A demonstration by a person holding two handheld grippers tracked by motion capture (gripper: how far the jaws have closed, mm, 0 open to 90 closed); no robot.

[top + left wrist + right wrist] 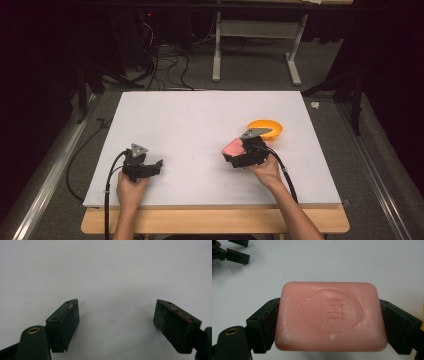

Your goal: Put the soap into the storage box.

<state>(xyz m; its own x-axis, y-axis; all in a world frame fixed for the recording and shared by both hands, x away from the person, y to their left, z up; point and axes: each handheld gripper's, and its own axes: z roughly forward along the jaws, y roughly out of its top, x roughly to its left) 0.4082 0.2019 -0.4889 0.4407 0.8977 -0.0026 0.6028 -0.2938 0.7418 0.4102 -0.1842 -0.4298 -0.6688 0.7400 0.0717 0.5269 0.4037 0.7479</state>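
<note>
I counted one pink soap bar, one orange bowl and one white table. I had two grippers in view: the left gripper and the right gripper. Two hands held them, one apiece.

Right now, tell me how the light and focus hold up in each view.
High view: room dark, white table brightly lit, orange bowl clear. Left gripper view: even light, soft shadows beneath the open left gripper. Right gripper view: pink soap sharp, stamp readable, in the right gripper.
</note>
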